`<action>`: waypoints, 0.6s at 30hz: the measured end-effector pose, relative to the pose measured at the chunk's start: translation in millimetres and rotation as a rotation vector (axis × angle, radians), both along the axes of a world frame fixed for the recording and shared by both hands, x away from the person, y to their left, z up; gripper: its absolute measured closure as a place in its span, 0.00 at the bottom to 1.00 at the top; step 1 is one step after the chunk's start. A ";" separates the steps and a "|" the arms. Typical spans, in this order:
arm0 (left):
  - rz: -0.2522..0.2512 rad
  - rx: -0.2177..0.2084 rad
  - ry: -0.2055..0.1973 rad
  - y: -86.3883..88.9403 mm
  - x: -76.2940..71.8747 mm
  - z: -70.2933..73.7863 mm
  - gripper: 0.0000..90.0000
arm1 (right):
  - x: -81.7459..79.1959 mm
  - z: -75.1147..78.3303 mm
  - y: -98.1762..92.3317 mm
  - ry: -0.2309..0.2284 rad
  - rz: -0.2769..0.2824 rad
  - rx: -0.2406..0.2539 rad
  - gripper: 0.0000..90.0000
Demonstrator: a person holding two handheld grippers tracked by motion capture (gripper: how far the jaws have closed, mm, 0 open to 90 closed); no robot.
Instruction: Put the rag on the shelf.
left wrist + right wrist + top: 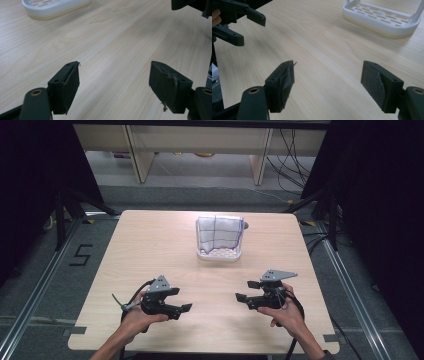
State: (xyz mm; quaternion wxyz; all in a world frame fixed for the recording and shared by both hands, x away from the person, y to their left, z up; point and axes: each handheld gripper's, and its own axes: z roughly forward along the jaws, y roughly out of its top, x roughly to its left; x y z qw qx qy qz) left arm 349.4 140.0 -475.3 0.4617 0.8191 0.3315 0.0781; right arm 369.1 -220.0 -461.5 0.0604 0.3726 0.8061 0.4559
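With both the left gripper [184, 299] and right gripper [246, 290] wide open and empty, reach far over the desk [150, 250] toward the cloth [218, 233] draped on the rack [218, 254], coming in level.

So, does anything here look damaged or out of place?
Slightly. The pad on one jaw of the left gripper is frayed, with a thread hanging, and a pad of the right gripper is peeling. The rack and cloth look tidy.

- Wooden table [150, 255]: pale, grain visible.
- Floor marking "5" [81, 255]: black tape, left of the table.
- Cables [292, 162]: beyond the table's far right corner.
- Pale furniture legs [140, 157]: on the far floor.
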 end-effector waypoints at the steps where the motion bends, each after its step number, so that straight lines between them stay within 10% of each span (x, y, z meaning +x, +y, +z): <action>1: 0.001 0.005 -0.003 0.3 -0.9 -1.2 0.27 | -1.4 -1.7 0.7 0.009 0.005 0.014 0.30; 18: -0.028 0.019 0.010 -6.2 -19.3 -12.5 0.26 | -23.7 -12.4 -5.3 0.024 0.011 0.000 0.28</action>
